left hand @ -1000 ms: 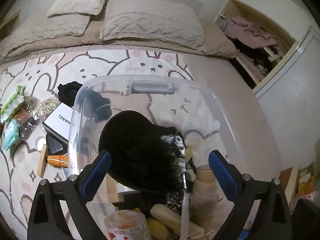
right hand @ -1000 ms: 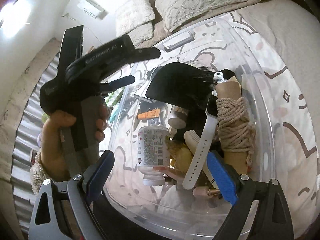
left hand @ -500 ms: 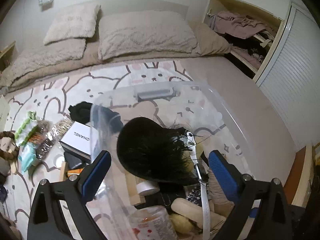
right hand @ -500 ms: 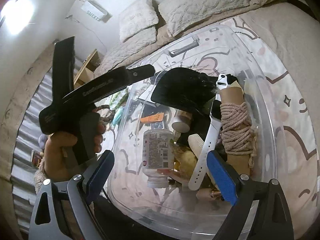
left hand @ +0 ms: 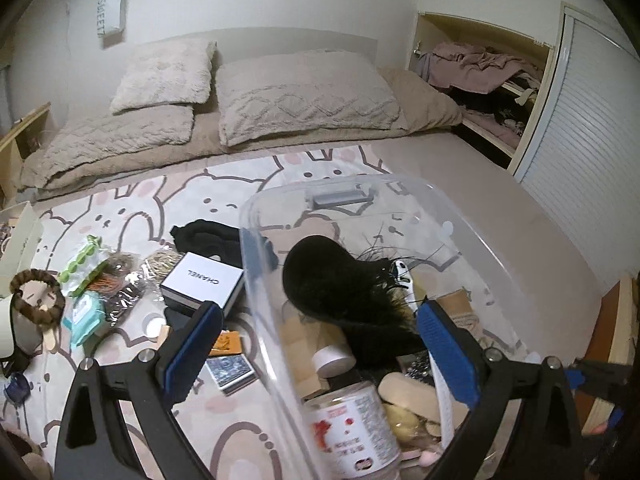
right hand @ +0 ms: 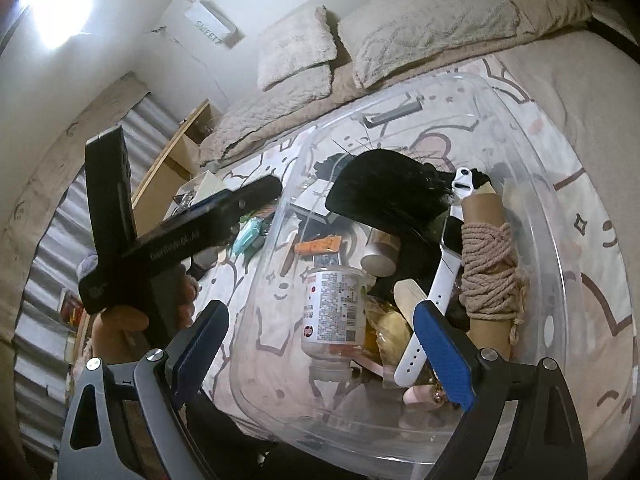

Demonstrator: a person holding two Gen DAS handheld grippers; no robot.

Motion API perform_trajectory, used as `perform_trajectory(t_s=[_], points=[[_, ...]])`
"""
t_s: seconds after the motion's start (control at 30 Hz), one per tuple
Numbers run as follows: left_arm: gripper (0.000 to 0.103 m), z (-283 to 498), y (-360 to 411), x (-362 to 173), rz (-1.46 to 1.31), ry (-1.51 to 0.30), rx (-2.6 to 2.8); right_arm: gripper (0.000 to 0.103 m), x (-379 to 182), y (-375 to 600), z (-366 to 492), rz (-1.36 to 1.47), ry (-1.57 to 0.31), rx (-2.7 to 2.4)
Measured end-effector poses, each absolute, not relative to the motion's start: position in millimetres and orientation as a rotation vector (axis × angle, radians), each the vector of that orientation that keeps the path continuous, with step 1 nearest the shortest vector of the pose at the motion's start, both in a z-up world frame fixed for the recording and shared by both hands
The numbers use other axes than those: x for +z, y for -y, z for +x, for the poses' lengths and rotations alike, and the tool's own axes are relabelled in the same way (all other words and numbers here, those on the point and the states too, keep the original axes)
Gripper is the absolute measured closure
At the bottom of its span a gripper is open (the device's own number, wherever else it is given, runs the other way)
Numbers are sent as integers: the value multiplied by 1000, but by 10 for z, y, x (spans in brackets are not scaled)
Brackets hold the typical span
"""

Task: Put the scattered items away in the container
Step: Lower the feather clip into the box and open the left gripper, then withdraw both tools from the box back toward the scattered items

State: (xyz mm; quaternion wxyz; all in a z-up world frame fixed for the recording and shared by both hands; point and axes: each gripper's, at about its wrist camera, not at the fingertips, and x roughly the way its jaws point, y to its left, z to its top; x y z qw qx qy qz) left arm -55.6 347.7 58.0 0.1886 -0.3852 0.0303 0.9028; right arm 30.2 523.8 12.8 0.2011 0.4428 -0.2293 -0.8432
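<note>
Here, in the left wrist view, the left gripper (left hand: 316,348) pointed down at a bed covered by a bunny-print sheet (left hand: 132,216), its blue-padded jaws spread wide with nothing between them. The clear plastic bin (left hand: 452,228) sat on the sheet under the right jaw, already holding a black feathered piece (left hand: 340,280), a labelled jar (left hand: 352,432) and a pale tube (left hand: 332,356). To the left of the bin, items lay loose on the sheet: a white Chanel box (left hand: 202,282), a black fabric bundle (left hand: 208,236) behind it, an orange packet (left hand: 226,342), a patterned card deck (left hand: 232,372), a teal packet (left hand: 82,318) and a brown scrunchie (left hand: 38,294). In the right wrist view, the right gripper (right hand: 320,356) hovered over the near end of the bin, jaws also wide apart and holding nothing. Below it lay a white watch strap (right hand: 436,288) beside a cardboard tube wound with rope (right hand: 488,280). At the left, a hand (right hand: 120,320) held the black body of the left gripper beyond the bin's wall. The step in hand looked like the reach for the next loose item. To do it well, the left gripper would likely go for the card deck or orange packet nearest the bin, come down with one jaw on each side, close firmly before lifting, and clear the bin's rim before letting go.
</note>
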Motion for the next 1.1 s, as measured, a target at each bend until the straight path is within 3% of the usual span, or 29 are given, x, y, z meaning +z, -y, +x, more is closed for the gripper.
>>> perform_trajectory(t_s=[0.7, 0.8, 1.1], points=[[0, -121, -3099, 525, -947, -151, 2583, 9, 220, -5022, 462, 1126, 320, -2705], [0, -66, -3061, 516, -933, -150, 2588, 0, 248, -4977, 521, 1086, 258, -2782], [0, 110, -2961, 573, -901, -151, 2574, 0, 282, -5028, 623, 1004, 324, -2888]])
